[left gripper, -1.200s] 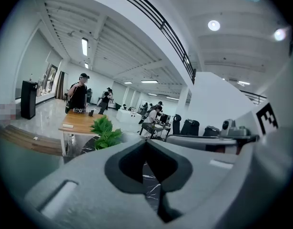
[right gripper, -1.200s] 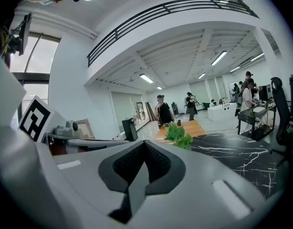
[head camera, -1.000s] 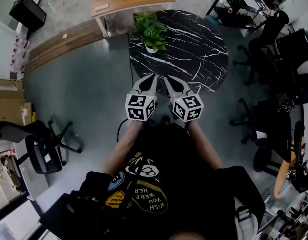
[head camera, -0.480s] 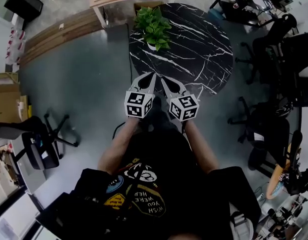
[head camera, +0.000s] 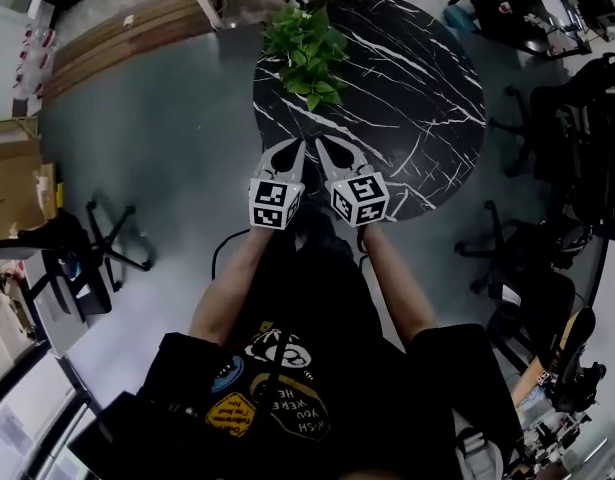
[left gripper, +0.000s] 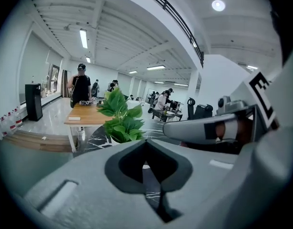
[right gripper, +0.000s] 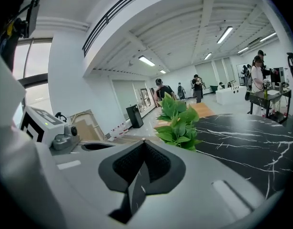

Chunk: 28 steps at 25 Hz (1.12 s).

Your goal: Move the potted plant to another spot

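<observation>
Far left on the round, glossy black desk [head camera: 417, 88] with white marble veining, the leafy green potted plant [head camera: 309, 53] stands upright. Over the near edge, the left hand-held gripper [head camera: 293, 148] and right hand-held gripper [head camera: 323, 145] hover side by side, smooth grey jaws closed, empty.

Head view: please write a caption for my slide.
Left gripper and right gripper, both shut, empty, side by side at the black table's near edge, short of the potted plant.
</observation>
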Each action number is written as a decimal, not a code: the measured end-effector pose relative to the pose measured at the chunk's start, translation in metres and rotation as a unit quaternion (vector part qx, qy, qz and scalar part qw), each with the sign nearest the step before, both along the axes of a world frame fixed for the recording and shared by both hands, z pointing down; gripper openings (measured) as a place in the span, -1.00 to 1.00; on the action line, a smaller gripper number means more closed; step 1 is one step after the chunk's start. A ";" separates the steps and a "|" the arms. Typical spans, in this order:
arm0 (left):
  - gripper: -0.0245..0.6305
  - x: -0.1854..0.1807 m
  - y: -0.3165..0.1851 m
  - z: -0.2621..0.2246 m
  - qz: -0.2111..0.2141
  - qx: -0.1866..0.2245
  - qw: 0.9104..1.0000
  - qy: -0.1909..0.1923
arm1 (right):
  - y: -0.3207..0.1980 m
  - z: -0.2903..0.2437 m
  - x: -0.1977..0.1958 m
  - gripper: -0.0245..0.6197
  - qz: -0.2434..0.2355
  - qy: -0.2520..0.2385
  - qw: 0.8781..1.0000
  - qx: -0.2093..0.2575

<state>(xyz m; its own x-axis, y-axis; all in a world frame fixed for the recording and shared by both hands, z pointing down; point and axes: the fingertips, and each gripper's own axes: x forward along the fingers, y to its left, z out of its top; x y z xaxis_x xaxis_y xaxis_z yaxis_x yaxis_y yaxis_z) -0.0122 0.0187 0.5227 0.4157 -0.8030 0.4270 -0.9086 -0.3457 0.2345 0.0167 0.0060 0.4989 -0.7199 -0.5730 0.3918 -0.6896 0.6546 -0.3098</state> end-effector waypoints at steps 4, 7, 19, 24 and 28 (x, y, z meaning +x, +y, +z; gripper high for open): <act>-0.92 -0.011 -0.027 0.029 -0.011 -0.016 1.000 -0.011 | -0.026 0.042 -0.005 -0.91 0.006 0.013 1.000 -0.008; -0.92 -0.024 -0.043 0.048 -0.022 -0.025 0.999 -0.012 | -0.043 0.087 -0.012 -0.66 0.017 0.015 0.999 -0.034; -0.92 -0.071 -0.065 0.086 -0.047 -0.044 0.998 0.011 | -0.131 0.186 -0.032 0.61 0.097 0.087 0.991 0.007; -0.92 -0.081 -0.068 0.086 -0.045 -0.044 0.998 0.009 | -0.155 0.192 -0.034 0.72 0.111 0.112 0.987 0.010; -0.92 -0.083 -0.070 0.083 -0.044 -0.041 0.998 0.013 | -0.165 0.196 -0.035 0.72 0.119 0.128 0.984 0.011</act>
<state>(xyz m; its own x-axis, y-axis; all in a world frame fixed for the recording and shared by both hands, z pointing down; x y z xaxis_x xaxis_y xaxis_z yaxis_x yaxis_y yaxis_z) -0.0947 -0.0516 0.6058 0.3569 -0.8004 0.4817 -0.9277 -0.2433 0.2832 -0.0180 -0.1588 0.6953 -0.4426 -0.7241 0.5289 -0.8784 0.4687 -0.0933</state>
